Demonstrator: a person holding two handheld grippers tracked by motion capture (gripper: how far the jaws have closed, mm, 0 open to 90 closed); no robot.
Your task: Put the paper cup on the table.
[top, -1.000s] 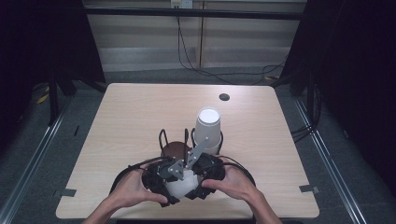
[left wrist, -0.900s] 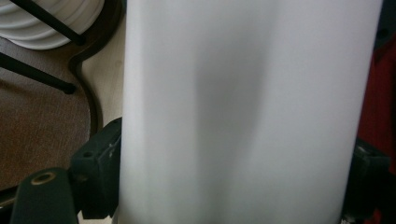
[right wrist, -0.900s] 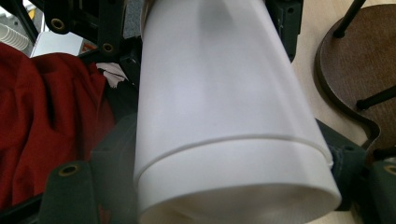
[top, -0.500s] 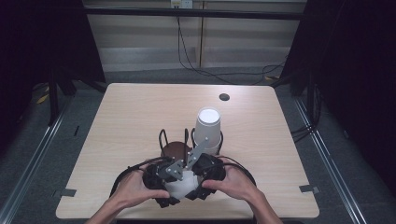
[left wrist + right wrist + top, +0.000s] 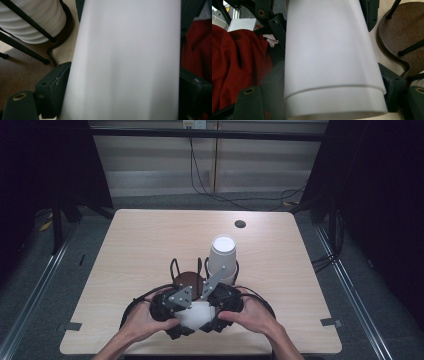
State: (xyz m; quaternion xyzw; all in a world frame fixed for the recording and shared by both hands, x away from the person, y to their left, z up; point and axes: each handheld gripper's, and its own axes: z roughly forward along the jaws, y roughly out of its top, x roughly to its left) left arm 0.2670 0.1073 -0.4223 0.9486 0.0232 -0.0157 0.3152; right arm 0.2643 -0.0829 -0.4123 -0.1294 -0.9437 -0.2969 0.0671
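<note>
From the high view, your two hands meet at the near edge of the table (image 5: 130, 245), left gripper (image 5: 172, 302) and right gripper (image 5: 220, 300) both on a white cup (image 5: 196, 315) lying between them. Just beyond stands a stack of white cups (image 5: 221, 257) in a black wire holder (image 5: 175, 267) with a brown base (image 5: 189, 280).

In your left gripper view, the white cup (image 5: 125, 60) runs lengthwise between the jaws; they've just been easing apart, and I can't tell whether the pads still press it. The ribbed cup stack (image 5: 32, 20) sits upper left.

In your right gripper view, the white cup (image 5: 329, 57) lies between the jaws, its two nested rims towards the camera. Whether they pinch it, I can't tell. The brown base (image 5: 397, 32) is at right.
</note>
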